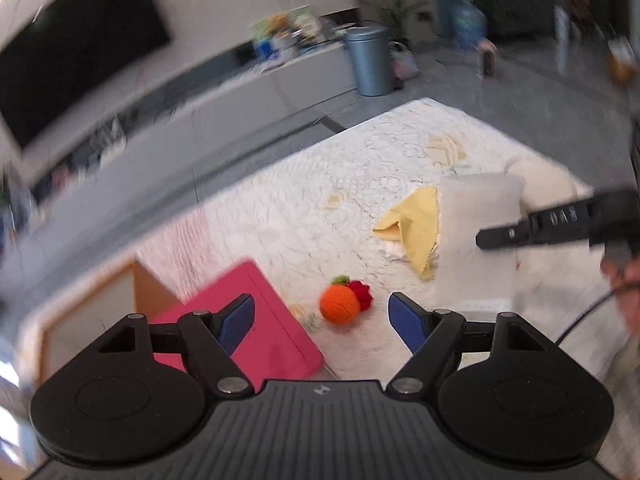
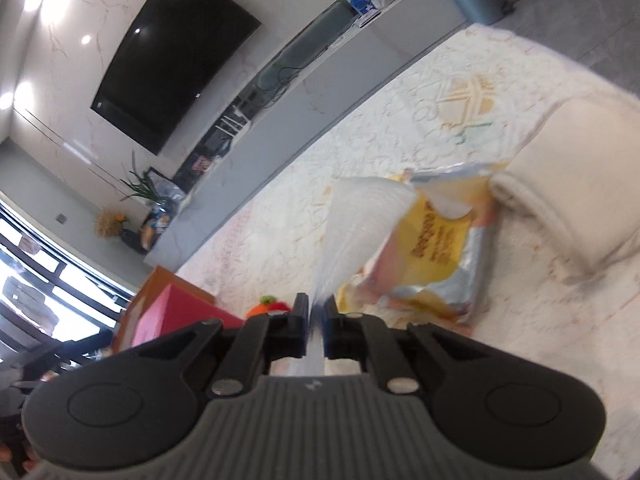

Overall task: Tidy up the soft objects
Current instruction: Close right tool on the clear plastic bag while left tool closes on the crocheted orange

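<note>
White patterned bedding (image 1: 304, 208) spreads below a wall-mounted television (image 1: 76, 56). At left lies a pink box (image 1: 276, 332), then the crocheted orange toy (image 1: 338, 305), between the left gripper's (image 1: 321, 320) wide-apart, empty jaws. Rightward, the right gripper (image 2: 316, 320) pinches a white cloth (image 2: 360, 224), lifted above the yellow packet (image 2: 436, 248).

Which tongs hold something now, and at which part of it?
The right tongs pinch the white cloth by its edge. The left tongs are open and hold nothing.

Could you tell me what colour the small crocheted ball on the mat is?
Orange crocheted ball, green top; clearest in left wrist view.
</note>
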A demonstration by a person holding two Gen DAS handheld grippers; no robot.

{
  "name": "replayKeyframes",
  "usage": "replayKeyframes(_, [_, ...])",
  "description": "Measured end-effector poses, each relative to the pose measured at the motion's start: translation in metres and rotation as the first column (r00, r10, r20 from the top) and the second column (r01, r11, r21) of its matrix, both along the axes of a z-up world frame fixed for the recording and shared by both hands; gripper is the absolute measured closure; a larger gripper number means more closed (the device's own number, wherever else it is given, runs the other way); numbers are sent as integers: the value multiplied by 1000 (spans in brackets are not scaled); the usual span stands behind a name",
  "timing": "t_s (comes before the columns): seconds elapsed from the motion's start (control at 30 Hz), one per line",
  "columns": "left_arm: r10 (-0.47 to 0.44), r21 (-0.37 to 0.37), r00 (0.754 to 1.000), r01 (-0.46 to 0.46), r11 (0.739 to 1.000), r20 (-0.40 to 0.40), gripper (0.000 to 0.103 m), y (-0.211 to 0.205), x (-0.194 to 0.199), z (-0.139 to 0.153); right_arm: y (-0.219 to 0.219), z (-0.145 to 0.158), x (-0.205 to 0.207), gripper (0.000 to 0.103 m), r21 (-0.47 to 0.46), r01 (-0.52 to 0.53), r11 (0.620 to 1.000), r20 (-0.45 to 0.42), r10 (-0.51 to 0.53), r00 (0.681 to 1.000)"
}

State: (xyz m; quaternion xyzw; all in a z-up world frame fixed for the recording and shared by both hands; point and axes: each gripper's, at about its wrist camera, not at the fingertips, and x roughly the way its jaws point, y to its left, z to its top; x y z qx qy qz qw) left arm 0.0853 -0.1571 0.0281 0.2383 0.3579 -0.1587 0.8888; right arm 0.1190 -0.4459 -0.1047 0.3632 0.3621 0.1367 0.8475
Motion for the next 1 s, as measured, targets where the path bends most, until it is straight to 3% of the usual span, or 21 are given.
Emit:
replayKeyframes(0.1, [-153, 119, 988, 151, 981, 2, 13, -18, 0, -1, -1, -4, 3, 100, 11, 9, 1000, -15, -9, 1000])
replayKeyframes(0.2, [-294, 222, 955, 297, 929, -46, 12, -36, 7, -6, 0, -5, 4, 100, 8, 6, 1000, -17, -6, 1000])
replayKeyframes(0.33, [-376, 397, 916, 399, 826, -138, 10, -53, 26, -36, 1, -1, 5, 100, -15, 19, 1000, -15, -19, 1000])
replayKeyframes(0.43, [-394, 514, 887, 461, 723, -242, 10, -58, 43, -61, -1, -3, 5, 100, 8, 14, 1000, -19, -13, 1000])
replayKeyframes(0.5, [-402, 537, 874, 485, 690, -274, 10, -60, 54, -73, 1, -4, 5, 100, 9, 9, 1000, -24, -9, 1000])
replayKeyframes(0.57, [-395, 525, 861, 509, 682, -321, 10, -61, 67, -84, 3, -4, 7, 100, -1, 1, 1000, -24, -1, 1000])
replayKeyframes(0.63, [-372, 511, 837, 542, 667, -403, 10, -62, 78, -100, 5, -4, 9, 100, -2, -5, 1000, -26, 4, 1000])
replayKeyframes(0.73, [-342, 517, 800, 585, 625, -493, 10, -63, 91, -123, 7, -9, 10, 100, 5, -4, 1000, -51, 4, 999])
replayKeyframes(0.8, [-326, 507, 797, 583, 634, -508, 10, -62, 100, -132, 10, -10, 10, 100, -20, -17, 1000, -53, 16, 998])
replayKeyframes(0.93, [-269, 481, 820, 526, 701, -505, 10, -61, 123, -140, 8, -12, 16, 99, -11, -2, 1000, -68, 2, 998])
replayKeyframes(1.0, [-243, 457, 810, 517, 724, -533, 16, -62, 132, -140, 8, -14, 19, 99, -8, -1, 1000, -71, 1, 997])
